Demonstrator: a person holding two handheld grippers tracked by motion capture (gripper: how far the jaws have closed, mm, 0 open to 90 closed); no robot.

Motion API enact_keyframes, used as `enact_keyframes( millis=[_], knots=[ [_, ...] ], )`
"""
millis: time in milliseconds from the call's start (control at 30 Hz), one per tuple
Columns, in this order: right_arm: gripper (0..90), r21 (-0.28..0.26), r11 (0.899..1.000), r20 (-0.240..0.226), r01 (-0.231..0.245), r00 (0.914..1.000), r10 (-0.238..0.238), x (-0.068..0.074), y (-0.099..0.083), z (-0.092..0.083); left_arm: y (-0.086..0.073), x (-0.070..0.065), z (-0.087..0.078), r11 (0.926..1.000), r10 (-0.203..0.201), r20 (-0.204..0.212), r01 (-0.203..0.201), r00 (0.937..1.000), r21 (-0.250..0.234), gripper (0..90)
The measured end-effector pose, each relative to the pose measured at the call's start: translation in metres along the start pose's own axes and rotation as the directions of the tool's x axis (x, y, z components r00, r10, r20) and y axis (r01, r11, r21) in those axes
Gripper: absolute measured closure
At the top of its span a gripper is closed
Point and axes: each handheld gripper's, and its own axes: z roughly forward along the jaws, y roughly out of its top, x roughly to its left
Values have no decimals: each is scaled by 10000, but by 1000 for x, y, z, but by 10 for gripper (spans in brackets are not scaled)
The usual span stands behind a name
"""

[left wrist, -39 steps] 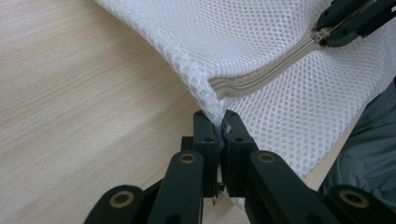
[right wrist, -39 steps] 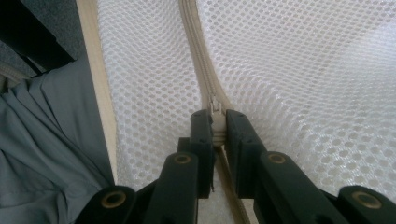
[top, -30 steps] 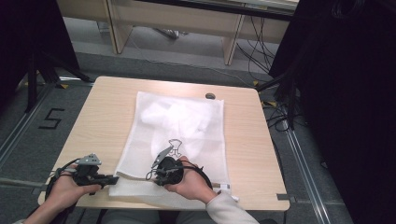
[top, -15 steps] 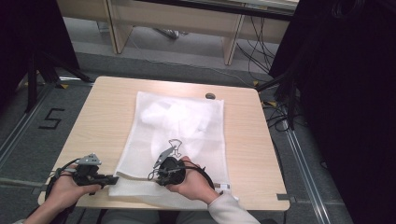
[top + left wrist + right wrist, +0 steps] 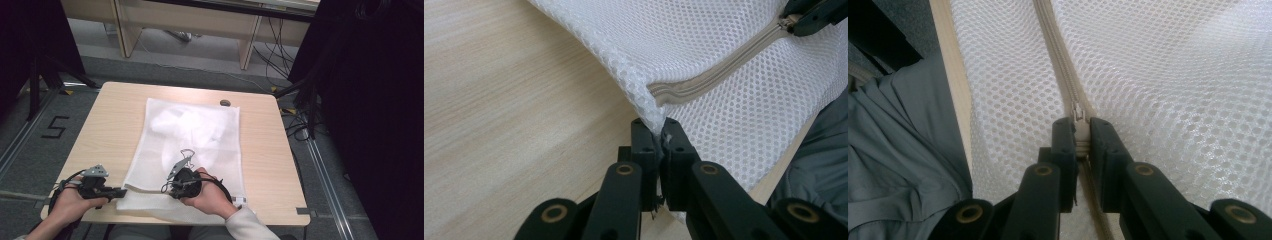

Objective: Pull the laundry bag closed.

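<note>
On the wooden table [image 5: 115, 125], white mesh laundry bag [image 5: 195, 135] lying flat, left gripper [image 5: 657, 131] clamped on its corner, right gripper [image 5: 1080, 131] pinching the zipper pull [image 5: 1078, 114].

A recording bay in a lab or research workspace, not a home, was the setting. A single light-wood table [image 5: 120, 120] stood on grey carpet tiles, with metal floor rails [image 5: 327, 170] running past it on both sides. A large black "5" [image 5: 55, 127] was taped or painted on the floor at the left, marking the station. Black curtains [image 5: 370, 100] hung to the right and a dark stand's legs [image 5: 45, 75] spread at the left. Behind the table, loose cables [image 5: 272, 45] trailed under a pale wooden bench [image 5: 200, 20]. The fixed overhead camera angle itself pointed to a purpose-built data-capture setup.
</note>
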Motion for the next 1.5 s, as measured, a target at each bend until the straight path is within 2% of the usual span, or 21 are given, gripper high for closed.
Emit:
enact_keyframes(
  millis=[67, 133, 167, 233, 367, 500, 533, 600, 1033, 1500],
  knots=[
    [822, 27, 10000, -9, -9, 10000, 9, 0, 0, -1, 1, 0, -1, 9998, 38, 25, -39, 10000, 209, 857],
    [823, -11, 10000, -21, -24, 10000, 24, 0, -1, -1, 0, 0, 0, 10000, 11, 51, -11, 10000, 57, 857],
    [822, -23, 10000, 23, -7, 10000, 7, 0, -1, -1, 1, 1, -1, 9997, 44, 69, -45, 10000, 243, 857],
    [822, -11, 10000, 2, 7, 10000, -7, 0, -1, -2, 0, 0, 0, 10000, -8, 8, 8, 10000, -19, 857],
    [822, -10, 10000, 7, 2, 10000, -2, 0, -1, -2, 1, 0, -1, 9998, 27, 62, -29, 10000, 216, 857],
    [823, 25, 10000, 10, -38, 10000, 38, 1, -1, -3, 1, 1, -2, 9997, 82, 12, -82, 10000, 246, 857],
    [823, 23, 10000, 67, -66, 10000, 66, 0, -2, -3, 0, 0, 0, 10000, 25, -10, -25, 10000, 46, 857],
    [823, 7, 10000, 64, -60, 10000, 60, -1, -4, -4, 1, 0, -1, 9997, 39, 40, -40, 10000, 228, 857],
    [823, -17, 10000, 68, -92, 9999, 92, -2, -7, -7, 1, 0, -1, 9997, 70, -52, -69, 10000, 236, 857],
    [823, 16, 9998, 130, -183, 9997, 183, -3, -11, -11, 1, 0, -1, 9997, 50, 23, -51, 10000, 236, 857]
  ],
)
